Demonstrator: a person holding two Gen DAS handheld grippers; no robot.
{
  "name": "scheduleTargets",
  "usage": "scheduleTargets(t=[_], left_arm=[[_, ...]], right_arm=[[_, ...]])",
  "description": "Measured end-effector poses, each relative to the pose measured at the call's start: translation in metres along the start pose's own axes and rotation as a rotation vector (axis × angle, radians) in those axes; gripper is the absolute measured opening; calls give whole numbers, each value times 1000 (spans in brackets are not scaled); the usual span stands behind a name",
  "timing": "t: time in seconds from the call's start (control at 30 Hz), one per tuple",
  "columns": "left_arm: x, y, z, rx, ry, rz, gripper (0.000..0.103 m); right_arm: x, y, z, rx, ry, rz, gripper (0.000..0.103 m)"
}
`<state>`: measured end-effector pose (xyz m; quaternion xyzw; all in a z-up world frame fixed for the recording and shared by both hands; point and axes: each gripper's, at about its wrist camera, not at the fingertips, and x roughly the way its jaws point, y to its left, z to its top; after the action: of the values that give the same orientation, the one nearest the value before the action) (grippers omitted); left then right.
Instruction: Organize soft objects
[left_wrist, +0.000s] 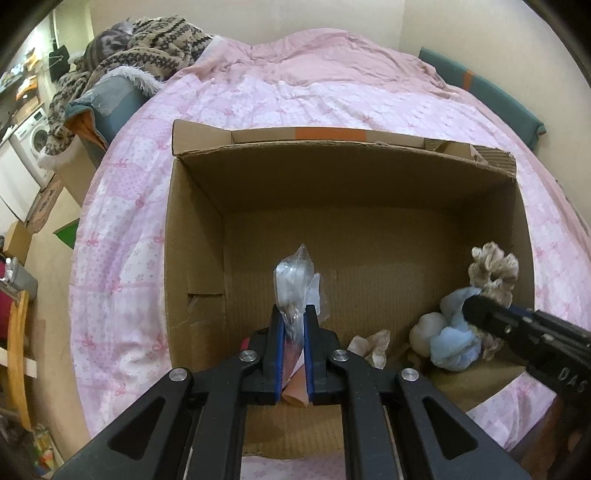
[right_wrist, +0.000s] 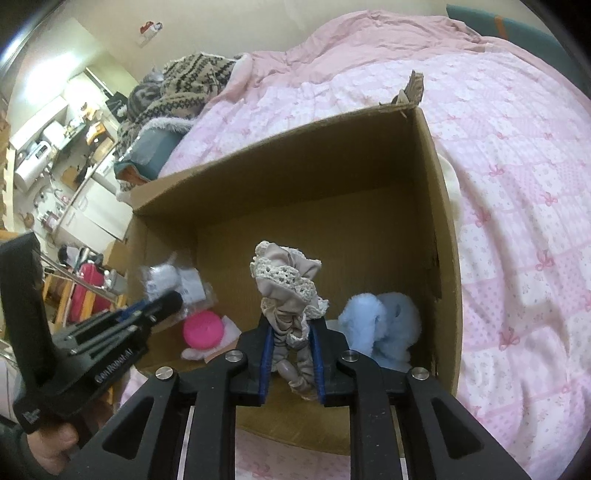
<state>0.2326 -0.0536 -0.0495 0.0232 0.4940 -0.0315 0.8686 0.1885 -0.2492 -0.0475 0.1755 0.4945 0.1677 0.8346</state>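
An open cardboard box (left_wrist: 332, 184) stands on a pink bed. My left gripper (left_wrist: 293, 310) hangs over the box's near left part, shut on a clear plastic packet (left_wrist: 295, 269) that sticks up past its fingertips. My right gripper (right_wrist: 291, 319) is shut on a beige lace-trimmed scrunchie (right_wrist: 284, 284) above the box's (right_wrist: 295, 184) right side. On the box floor lie a fluffy light-blue scrunchie (right_wrist: 384, 325) and a pink round item (right_wrist: 203, 328). The left wrist view shows the right gripper (left_wrist: 474, 306) beside the blue scrunchie (left_wrist: 454, 343). In the right wrist view the left gripper (right_wrist: 173, 297) reaches in from the left.
A pink patterned quilt (left_wrist: 122, 221) covers the bed around the box. A patterned knit blanket (left_wrist: 162, 40) is piled at the bed's far left corner. A teal headboard cushion (left_wrist: 491, 96) lines the far right. Past the bed's left edge are floor, a washing machine (left_wrist: 33, 140) and cluttered furniture.
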Motion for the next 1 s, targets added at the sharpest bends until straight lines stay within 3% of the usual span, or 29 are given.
scheduleTargets(t=[0.1,0.27,0.3,0.33,0.4,0.77,1.0], left_arm=[[-2,0,0,-13,-1,2,13],[-9,3,1,-28,-14,6,25],[-12,3,1,-30,-19,8,30],[-14,4,1,-31,-24,10,37],[-22,4,1,-30,-50,18,49],[-78,14,1,-56,-163,39,52],[-118,31,-15,-93,-210,35,64]], right_arm=[[-4,3,1,-6,-18,19,20],[-14,5,1,-12,-60,33,34],[-16,5,2,-9,-67,33,42],[-18,4,3,-4,-74,35,60],[-24,4,3,9,-103,45,69],[-67,25,6,-53,-213,-6,76],[-96,35,-7,-73,-237,-51,82]])
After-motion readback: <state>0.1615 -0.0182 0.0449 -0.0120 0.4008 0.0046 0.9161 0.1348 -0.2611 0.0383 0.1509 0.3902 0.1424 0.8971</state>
